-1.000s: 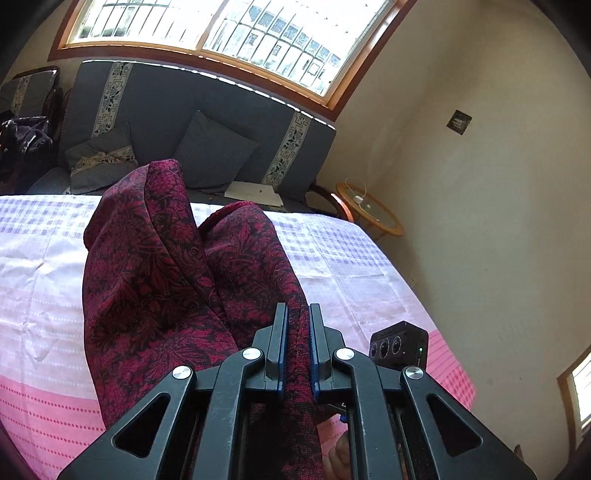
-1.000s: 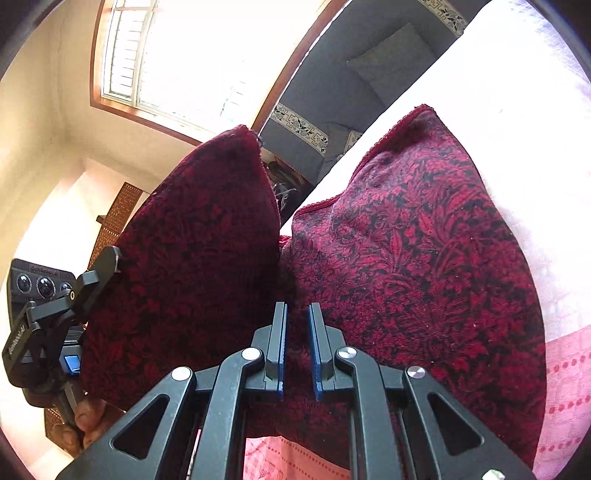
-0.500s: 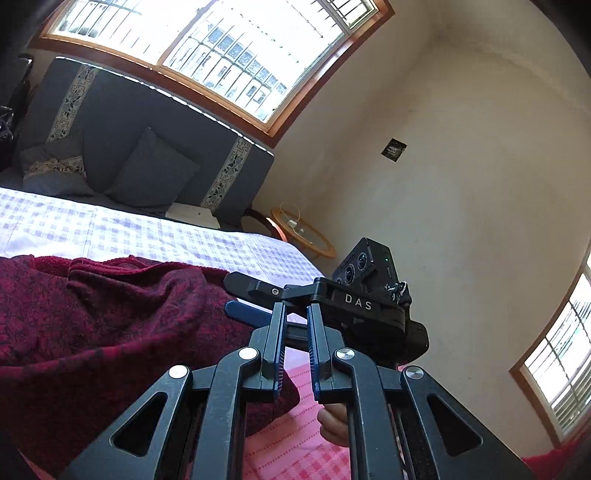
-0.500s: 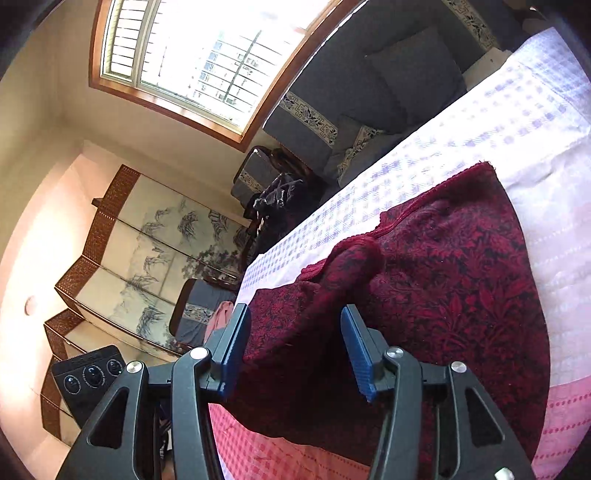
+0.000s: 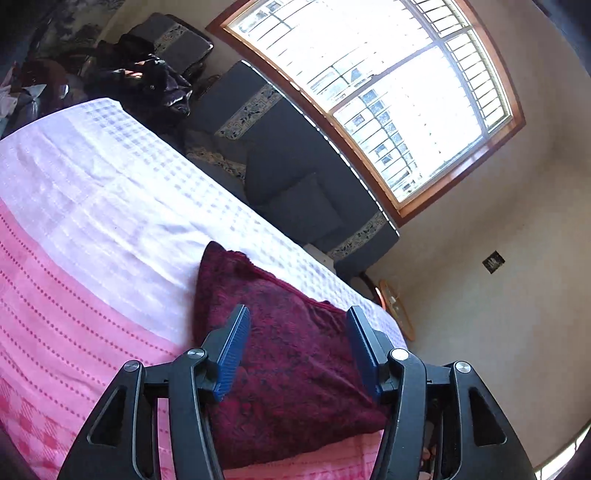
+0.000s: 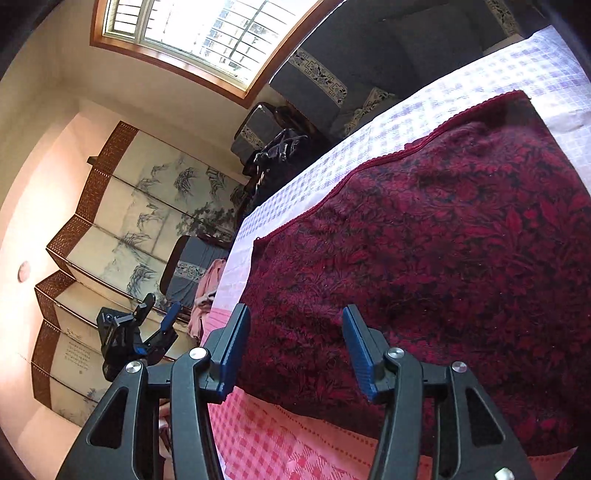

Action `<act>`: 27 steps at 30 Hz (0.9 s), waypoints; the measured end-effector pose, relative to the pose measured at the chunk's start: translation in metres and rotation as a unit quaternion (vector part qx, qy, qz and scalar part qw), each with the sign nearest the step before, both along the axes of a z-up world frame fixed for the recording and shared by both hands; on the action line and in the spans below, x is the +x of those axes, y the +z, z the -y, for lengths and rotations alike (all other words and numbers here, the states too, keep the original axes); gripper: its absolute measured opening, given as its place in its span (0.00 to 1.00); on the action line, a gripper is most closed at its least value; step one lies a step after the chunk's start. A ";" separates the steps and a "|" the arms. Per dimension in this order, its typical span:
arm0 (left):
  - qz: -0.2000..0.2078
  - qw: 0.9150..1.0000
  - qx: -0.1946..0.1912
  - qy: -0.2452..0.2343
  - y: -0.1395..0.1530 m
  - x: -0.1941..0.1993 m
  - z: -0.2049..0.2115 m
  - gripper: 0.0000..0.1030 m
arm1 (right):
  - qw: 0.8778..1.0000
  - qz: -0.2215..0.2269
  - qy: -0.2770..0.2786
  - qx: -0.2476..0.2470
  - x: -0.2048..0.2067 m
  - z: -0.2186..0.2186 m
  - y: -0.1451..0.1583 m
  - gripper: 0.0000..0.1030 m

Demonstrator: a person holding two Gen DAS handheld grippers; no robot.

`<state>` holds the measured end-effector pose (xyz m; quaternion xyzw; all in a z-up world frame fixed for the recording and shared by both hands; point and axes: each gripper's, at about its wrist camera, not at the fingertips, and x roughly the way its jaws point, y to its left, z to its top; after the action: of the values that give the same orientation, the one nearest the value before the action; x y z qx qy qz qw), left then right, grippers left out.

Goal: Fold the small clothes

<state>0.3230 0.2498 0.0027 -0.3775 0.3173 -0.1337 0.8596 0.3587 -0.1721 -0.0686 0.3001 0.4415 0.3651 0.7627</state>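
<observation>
We see the red cloth (image 6: pixel 443 240) lying folded on the bed (image 5: pixel 92 221), our left claw (image 5: pixel 295 350) opening empty above it, our right claw (image 6: pixel 295 350) parted and empty.

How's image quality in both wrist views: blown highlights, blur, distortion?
Left wrist view: window blown to white, walls bent by the fisheye, corners vignetted black, maroon cloth and bedspread sharp. Right wrist view: window overexposed, folding screen washed warm and curved, cloth pattern crisp, no motion blur evident.

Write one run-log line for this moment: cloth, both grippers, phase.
cloth: dark red garment lying on pink-and-white bedspread | left gripper: jaws opening, nothing pinched | right gripper: open, nothing pinched | phase: cloth released
</observation>
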 end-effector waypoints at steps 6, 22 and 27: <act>-0.106 0.989 -0.002 -0.103 -0.074 0.035 0.001 0.54 | 0.998 0.009 0.029 -0.054 -0.014 -0.024 -0.016 0.48; -0.112 0.969 0.047 -0.216 -0.105 0.102 0.067 0.36 | 0.997 0.024 -0.027 -0.064 -0.009 0.012 -0.016 0.49; -0.087 0.972 0.092 -0.198 -0.051 0.083 0.089 0.26 | 0.998 0.006 -0.038 -0.050 0.007 0.024 -0.027 0.49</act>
<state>0.4055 0.1606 -0.0479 -0.2363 0.4702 -0.2379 0.8164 0.3653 -0.1962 -0.0961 0.2766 0.4429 0.3150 0.7925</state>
